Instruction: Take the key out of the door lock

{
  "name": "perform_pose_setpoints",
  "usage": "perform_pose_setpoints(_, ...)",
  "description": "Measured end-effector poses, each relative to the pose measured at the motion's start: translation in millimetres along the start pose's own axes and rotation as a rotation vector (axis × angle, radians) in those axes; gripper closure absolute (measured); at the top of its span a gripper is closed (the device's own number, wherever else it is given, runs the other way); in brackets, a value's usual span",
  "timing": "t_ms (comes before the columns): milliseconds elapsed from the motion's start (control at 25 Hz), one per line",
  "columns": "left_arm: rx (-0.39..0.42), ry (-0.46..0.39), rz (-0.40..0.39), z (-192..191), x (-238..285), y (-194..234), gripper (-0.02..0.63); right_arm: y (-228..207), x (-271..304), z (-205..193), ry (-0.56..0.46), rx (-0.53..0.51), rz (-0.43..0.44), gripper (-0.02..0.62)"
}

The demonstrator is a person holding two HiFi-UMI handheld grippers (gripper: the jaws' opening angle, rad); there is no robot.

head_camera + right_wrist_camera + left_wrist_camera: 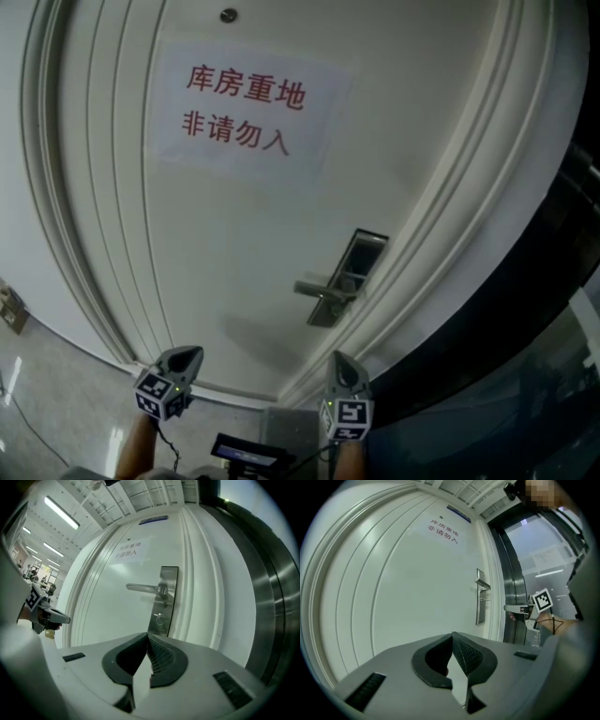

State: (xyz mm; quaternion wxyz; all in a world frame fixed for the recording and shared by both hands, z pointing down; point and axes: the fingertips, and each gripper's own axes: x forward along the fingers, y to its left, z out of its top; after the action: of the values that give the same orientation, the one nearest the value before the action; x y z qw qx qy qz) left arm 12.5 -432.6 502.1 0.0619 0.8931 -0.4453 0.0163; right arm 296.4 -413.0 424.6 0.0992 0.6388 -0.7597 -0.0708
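1. Door lock [168, 599]: a tall, narrow plate of brushed metal. It stands upright on the white door [108, 597], close to the door's right edge. Its lever handle [143, 588] lies level and points left.
2. Key [160, 618]: small and silvery, seated in the keyhole just below the handle. Its rounded head stands out from the plate.

Left tool [187, 354] and right tool [338, 360] are held side by side and well apart, both pointing level toward the far side. Each tool's jaws are pressed together, empty. A forearm [139, 448] shows behind the left tool, nearest the person.
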Motion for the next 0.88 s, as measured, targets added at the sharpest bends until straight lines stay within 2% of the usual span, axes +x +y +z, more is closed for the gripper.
perform_pose_setpoints(80,0.000,0.004,0.000,-1.5,-1.3,-0.7,0.598,-1.9,4.7,10.6,-0.015,-0.058,-0.018,0.592)
perform_pose_setpoints(280,-0.001,0.013,0.004,-5.7,-4.3,-0.7,0.599,-5.7,18.2,19.2,-0.024,-0.291,-0.047,0.585)
perform_pose_setpoints(440,-0.005,0.013,0.008,-6.7,-6.8,0.7,0.598,-3.4,26.6,26.5,-0.030,-0.418,-0.038,0.575)
perform_pose_setpoints(560,-0.005,0.012,0.010,-7.0,-7.5,1.4,0.599,-2.0,33.6,28.6,-0.022,-0.469,-0.020,0.546)
perform_pose_setpoints(680,-0.006,0.009,0.008,-6.1,-7.3,1.0,0.598,-5.1,39.1,30.9,-0.016,-0.489,-0.023,0.538)
perform_pose_setpoints(880,-0.008,0.007,0.012,-7.5,-9.1,2.9,0.599,-9.0,48.6,36.3,0.013,-0.527,-0.017,0.486)
